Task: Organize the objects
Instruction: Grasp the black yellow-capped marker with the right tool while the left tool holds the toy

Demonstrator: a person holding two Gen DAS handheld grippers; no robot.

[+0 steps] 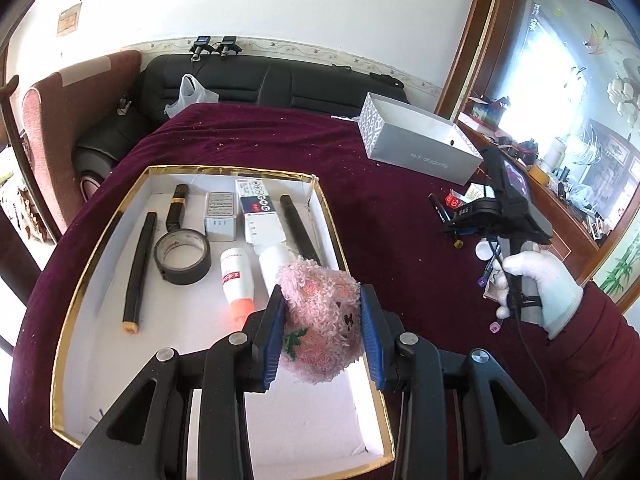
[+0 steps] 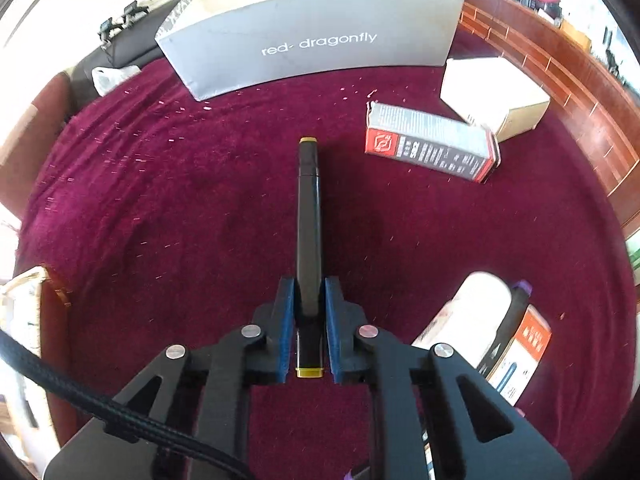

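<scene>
Two grippers are each clamped on something: the left gripper (image 1: 322, 320) squeezes a pink fuzzy toy (image 1: 320, 320) above the gold-rimmed tray (image 1: 100, 232), while the right gripper (image 2: 309, 320) pinches a black yellow-tipped marker (image 2: 309, 216) over the maroon cloth (image 2: 160, 200).

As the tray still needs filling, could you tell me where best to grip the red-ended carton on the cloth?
Grip the carton across its long grey sides at mid-length, coming from above. It lies flat on the cloth, its narrow width suits the jaws, and both sides look clear.
</scene>
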